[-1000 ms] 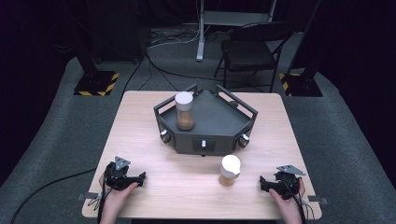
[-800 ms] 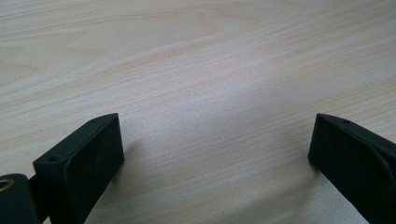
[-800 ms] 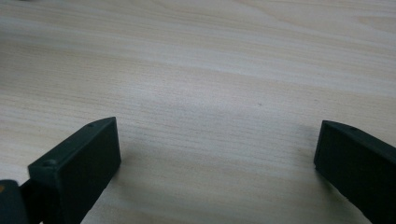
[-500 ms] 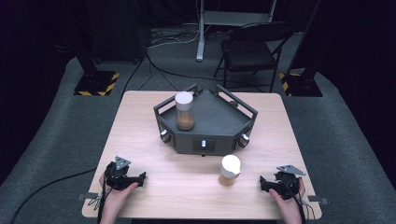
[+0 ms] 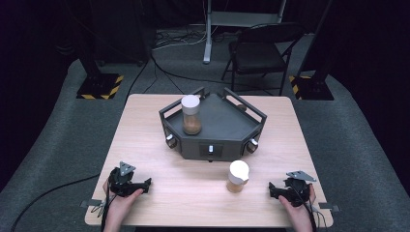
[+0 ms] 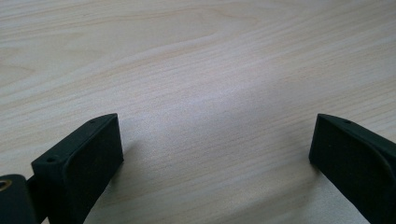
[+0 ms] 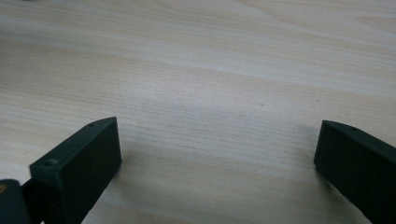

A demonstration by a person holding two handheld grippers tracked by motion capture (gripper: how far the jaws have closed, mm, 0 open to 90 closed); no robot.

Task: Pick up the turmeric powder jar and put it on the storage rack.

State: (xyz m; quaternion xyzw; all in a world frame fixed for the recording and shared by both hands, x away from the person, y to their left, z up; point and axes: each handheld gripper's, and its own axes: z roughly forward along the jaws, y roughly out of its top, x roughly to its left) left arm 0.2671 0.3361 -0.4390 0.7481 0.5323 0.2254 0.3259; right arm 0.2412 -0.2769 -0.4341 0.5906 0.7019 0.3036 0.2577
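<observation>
High view, near edge first: left gripper [image 5: 145, 182] rests on the wooden table [image 5: 145, 125] at the near left corner, held by a hand coming in from the bottom; right gripper [image 5: 272, 189] rests at the near right corner, likewise in hand. Left gripper view and right gripper view both look along black jaws spread wide over bare wood grain, nothing between them; neither has hold of anything. Next out, a small jar with a white lid [image 5: 238, 176] stands upright on the table, near the right gripper but apart from it, brownish contents in the lower part. It stands just in front of the dark grey angular tray [image 5: 227, 128], not touching it as far as can be told. On the tray's left side stands a taller jar with a white lid [image 5: 191, 114], upright, brown contents at the bottom. A small round brown thing sits at the tray's far right rim; too small to name. Beyond the table: a folding chair [image 5: 258, 50], a stand post, cables on grey floor. Judgement on progress: work looks unstarted or between steps. One jar sits in the tray, the small jar is outside it and untouched, both grippers idle at the edge. Likely left: right gripper reaches for the small jar, closes on it and moves it.
</observation>
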